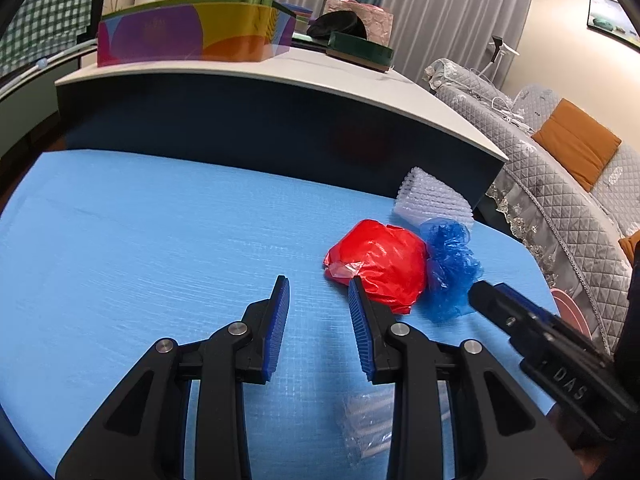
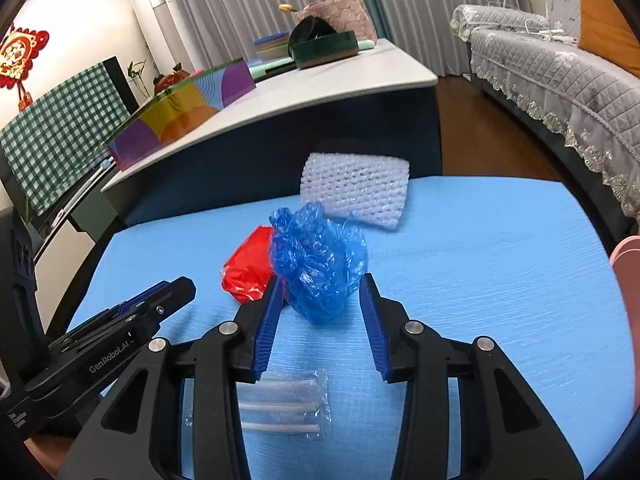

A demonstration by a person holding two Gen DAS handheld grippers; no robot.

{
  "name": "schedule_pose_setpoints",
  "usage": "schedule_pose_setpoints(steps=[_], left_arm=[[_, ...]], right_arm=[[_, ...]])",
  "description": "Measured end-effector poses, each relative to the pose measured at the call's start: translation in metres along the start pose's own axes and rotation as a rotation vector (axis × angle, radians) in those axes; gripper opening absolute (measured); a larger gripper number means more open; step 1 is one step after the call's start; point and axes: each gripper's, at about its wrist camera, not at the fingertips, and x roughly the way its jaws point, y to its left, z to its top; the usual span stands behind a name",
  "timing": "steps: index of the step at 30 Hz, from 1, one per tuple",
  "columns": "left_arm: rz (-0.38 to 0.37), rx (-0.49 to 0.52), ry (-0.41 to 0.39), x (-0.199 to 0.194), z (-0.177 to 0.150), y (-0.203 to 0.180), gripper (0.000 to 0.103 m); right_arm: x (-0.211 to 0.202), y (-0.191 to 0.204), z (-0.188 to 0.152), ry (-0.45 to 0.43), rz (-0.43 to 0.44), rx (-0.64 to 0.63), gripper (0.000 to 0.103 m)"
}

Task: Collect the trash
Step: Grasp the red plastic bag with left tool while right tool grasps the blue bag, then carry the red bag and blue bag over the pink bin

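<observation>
Left wrist view: left hand-held gripper [image 1: 318, 294] released, jaws spread, nothing between them, low over the blue bench [image 1: 140, 240]. Red plastic bag [image 1: 378, 262] sits just right of its right fingertip, crumpled blue plastic [image 1: 450, 268] touching the red bag's far side, white foam net [image 1: 434, 200] behind both. Small clear packet [image 1: 366, 424] lies under the gripper body. Right hand-held gripper [image 1: 480, 292] comes in from the right beside the blue wad; from here cannot tell its jaw state. Right wrist view: right hand-held gripper [image 2: 320, 292] released, jaws wide, blue plastic [image 2: 318, 258] sitting between the fingertips, not yet squeezed. Red bag [image 2: 250, 268] is just left, touching the blue. Clear packet [image 2: 286, 404] near, below the jaws. Pink object [image 2: 626, 264] at right edge, maybe a bin, unclear. Likely step: grab blue wad. Push slightly deeper, centre it, close firmly since film compresses, and keep the left finger off the red bag.
</observation>
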Motion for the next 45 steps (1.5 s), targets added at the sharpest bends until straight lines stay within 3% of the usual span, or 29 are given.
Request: schedule_pose_setpoints(steps=[2, 4, 6, 10, 16, 19, 20, 23, 45], left_arm=[[-0.018, -0.009, 0.001, 0.003, 0.001, 0.000, 0.031], [-0.042, -0.021, 0.001, 0.005, 0.002, -0.001, 0.033], [-0.074, -0.047, 0.012, 0.009, 0.003, -0.001, 0.040], [-0.118, -0.080, 0.042, 0.019, 0.004, -0.007, 0.049], [-0.113, -0.117, 0.111, 0.039, -0.001, -0.017, 0.048], [-0.112, -0.102, 0.115, 0.042, -0.001, -0.028, 0.021], [-0.109, -0.094, 0.111, 0.041, -0.001, -0.031, 0.016], [-0.073, -0.041, 0.087, 0.036, 0.000, -0.041, 0.014], [0.006, 0.168, -0.050, -0.049, -0.004, -0.068, 0.011]], right_arm=[[0.003, -0.001, -0.001, 0.003, 0.001, -0.002, 0.036], [0.005, 0.000, -0.002, 0.008, 0.009, -0.013, 0.009], [0.004, 0.000, -0.002, 0.003, 0.029, -0.018, 0.002], [-0.006, -0.001, 0.000, -0.025, 0.027, -0.041, 0.001], [-0.021, -0.011, 0.002, -0.050, 0.006, -0.035, 0.001], [-0.026, -0.020, 0.001, -0.049, -0.004, -0.022, 0.001], [-0.028, -0.023, 0.000, -0.048, -0.006, -0.016, 0.001], [-0.033, -0.030, 0.001, -0.051, -0.015, 0.003, 0.001], [-0.123, -0.043, -0.004, -0.163, -0.135, 0.020, 0.001]])
